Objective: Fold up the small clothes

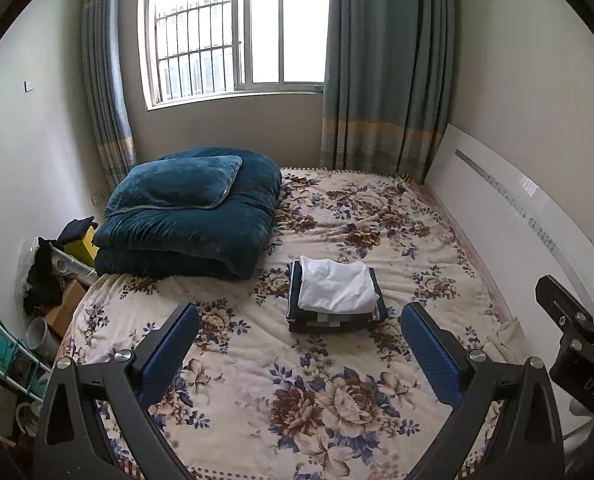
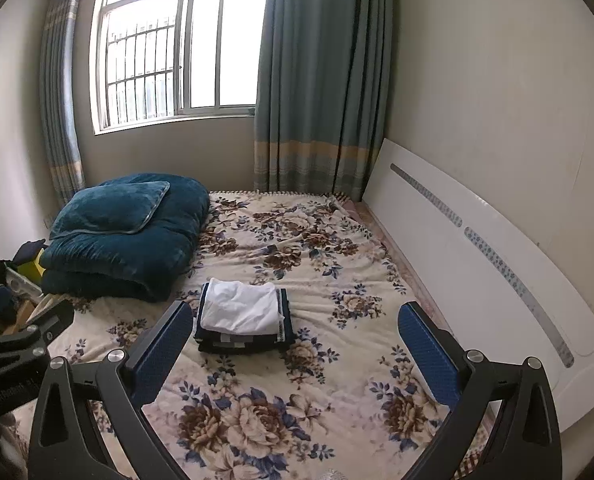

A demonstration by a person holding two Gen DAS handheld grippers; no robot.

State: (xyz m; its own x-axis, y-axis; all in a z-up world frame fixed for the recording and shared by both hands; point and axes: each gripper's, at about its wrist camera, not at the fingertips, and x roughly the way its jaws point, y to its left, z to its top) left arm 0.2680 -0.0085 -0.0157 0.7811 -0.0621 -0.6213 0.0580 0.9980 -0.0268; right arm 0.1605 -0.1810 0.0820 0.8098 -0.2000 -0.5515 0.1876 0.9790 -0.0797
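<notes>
A folded white garment [image 1: 337, 286] lies on top of a stack of folded dark blue clothes [image 1: 337, 318] in the middle of the floral bed [image 1: 281, 392]. The same white garment [image 2: 241, 306] and dark stack [image 2: 241, 342] show in the right wrist view. My left gripper [image 1: 299, 342] is open and empty, held above the bed in front of the stack. My right gripper [image 2: 295, 340] is open and empty, also short of the stack, with the stack by its left finger. Each gripper shows at the edge of the other's view.
A folded teal quilt with a pillow [image 1: 189, 216] sits at the bed's far left. A white headboard [image 2: 497, 276] runs along the right. Boxes, a rack and dark clothes [image 1: 45, 280] crowd the floor at the left. Window and curtains [image 1: 381, 64] stand behind.
</notes>
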